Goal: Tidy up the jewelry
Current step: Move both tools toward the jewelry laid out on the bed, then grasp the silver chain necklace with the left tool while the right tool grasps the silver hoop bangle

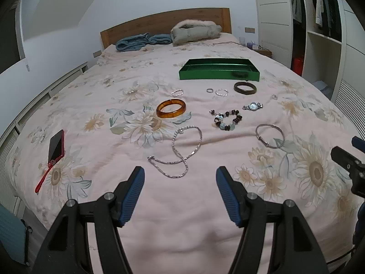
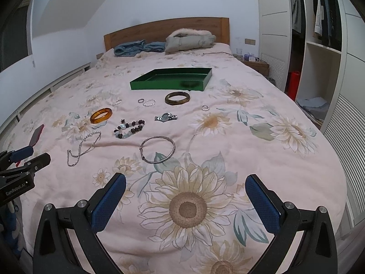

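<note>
Jewelry lies spread on a floral pink bedspread. A green tray (image 1: 219,74) (image 2: 168,83) sits farther up the bed. In front of it lie a dark bangle (image 1: 245,88) (image 2: 177,98), an amber bangle (image 1: 170,108) (image 2: 101,115), a watch (image 1: 252,106) (image 2: 165,117), a beaded bracelet (image 1: 225,118) (image 2: 129,129), a silver bangle (image 1: 270,135) (image 2: 157,149), a silver chain necklace (image 1: 180,150) (image 2: 82,147) and small rings (image 1: 209,90). My left gripper (image 1: 180,178) is open just short of the necklace. My right gripper (image 2: 186,185) is open over a sunflower print, near the silver bangle.
A phone in a red case (image 1: 56,146) with a red strap lies at the left. Folded blue cloth (image 1: 141,41) and a grey fur-trimmed coat (image 1: 196,32) rest by the wooden headboard. An open wardrobe (image 2: 319,45) stands right of the bed.
</note>
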Tool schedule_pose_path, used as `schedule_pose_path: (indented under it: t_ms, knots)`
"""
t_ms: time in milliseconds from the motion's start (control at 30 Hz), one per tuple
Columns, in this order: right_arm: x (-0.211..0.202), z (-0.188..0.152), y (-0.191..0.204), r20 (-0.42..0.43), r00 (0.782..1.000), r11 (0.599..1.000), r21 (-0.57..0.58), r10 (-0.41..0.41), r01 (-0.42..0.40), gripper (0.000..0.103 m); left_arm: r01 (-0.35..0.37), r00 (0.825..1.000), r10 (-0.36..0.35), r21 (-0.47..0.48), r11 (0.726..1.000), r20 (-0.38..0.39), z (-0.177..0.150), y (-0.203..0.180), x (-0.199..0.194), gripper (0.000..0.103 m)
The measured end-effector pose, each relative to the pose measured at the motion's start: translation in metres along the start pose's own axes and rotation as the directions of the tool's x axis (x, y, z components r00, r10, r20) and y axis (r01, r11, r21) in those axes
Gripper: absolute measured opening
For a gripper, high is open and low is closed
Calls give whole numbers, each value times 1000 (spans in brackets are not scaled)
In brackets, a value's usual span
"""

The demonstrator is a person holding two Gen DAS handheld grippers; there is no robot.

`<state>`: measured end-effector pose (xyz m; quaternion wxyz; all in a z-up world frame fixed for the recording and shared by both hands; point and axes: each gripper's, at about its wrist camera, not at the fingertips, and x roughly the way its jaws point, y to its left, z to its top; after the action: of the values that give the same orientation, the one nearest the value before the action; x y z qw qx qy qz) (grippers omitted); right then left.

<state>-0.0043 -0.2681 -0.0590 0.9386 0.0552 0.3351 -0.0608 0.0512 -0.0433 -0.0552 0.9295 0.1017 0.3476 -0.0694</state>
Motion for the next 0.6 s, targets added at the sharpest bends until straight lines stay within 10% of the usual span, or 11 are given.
schedule_pose_path:
  t_ms: [600]
  knots:
    - [32, 6, -1, -74, 996, 998, 0, 57, -57, 82, 151, 986, -152, -23, 988, -67, 5, 21, 39, 63]
